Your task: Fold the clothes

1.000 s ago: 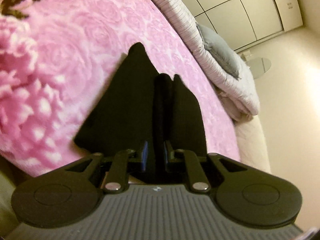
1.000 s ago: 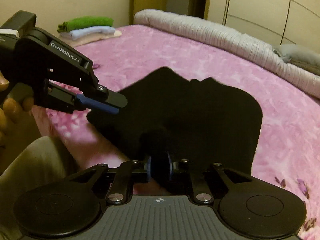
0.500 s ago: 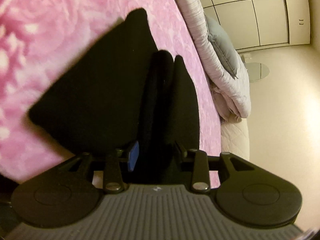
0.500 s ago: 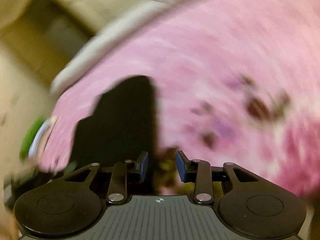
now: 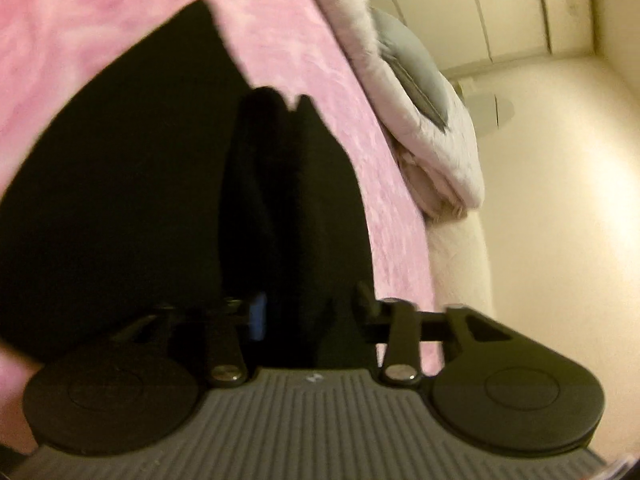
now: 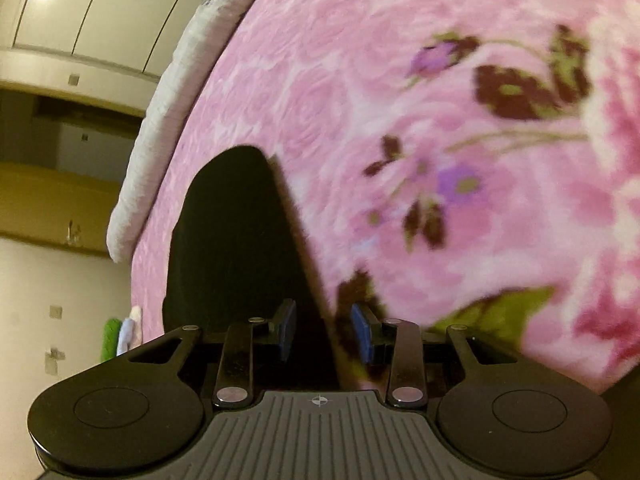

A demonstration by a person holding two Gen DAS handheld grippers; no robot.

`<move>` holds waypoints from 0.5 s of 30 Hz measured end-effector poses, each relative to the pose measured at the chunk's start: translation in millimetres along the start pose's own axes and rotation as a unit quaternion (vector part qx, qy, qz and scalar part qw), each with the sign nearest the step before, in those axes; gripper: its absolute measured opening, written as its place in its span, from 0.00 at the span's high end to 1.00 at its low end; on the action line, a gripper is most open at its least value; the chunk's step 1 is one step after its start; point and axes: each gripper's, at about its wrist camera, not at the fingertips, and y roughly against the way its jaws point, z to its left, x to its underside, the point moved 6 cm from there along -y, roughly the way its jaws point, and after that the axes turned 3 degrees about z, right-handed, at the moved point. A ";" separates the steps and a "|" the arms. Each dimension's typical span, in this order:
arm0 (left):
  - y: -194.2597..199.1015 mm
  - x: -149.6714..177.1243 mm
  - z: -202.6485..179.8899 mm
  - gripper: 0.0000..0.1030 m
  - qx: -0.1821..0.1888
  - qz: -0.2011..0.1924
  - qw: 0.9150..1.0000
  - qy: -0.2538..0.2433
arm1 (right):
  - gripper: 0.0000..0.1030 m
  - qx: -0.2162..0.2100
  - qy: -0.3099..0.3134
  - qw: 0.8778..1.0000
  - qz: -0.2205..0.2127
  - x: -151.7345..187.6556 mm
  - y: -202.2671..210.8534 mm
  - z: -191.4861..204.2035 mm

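Pink bed bearing black garment flat, long axis running away from both views; left tongs closing over a raised fold of it, nearer; right tongs half apart, straddling its edge, gripping nothing.

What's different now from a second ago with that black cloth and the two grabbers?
The right gripper let go of the black garment and rolled over; its jaws now stand open at the cloth's edge. The left gripper opened on its bunched fold and is closing again, cloth between the jaws. The garment stays on the pink floral blanket.
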 end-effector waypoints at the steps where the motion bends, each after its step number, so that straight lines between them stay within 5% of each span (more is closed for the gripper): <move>1: 4.7 -2.9 -5.9 0.85 -0.007 -0.009 1.000 -0.027 | 0.67 -0.002 0.005 1.000 0.003 1.8 -2.5 3.5; 9: 73.7 -33.7 -14.8 0.86 -0.073 -0.091 0.982 -0.151 | 0.72 -0.003 0.160 0.987 0.018 33.2 -17.0 64.2; 15: 69.5 -32.4 51.4 0.85 -0.082 -0.076 0.992 -0.052 | 0.69 0.064 0.325 0.944 0.020 61.0 -43.9 107.6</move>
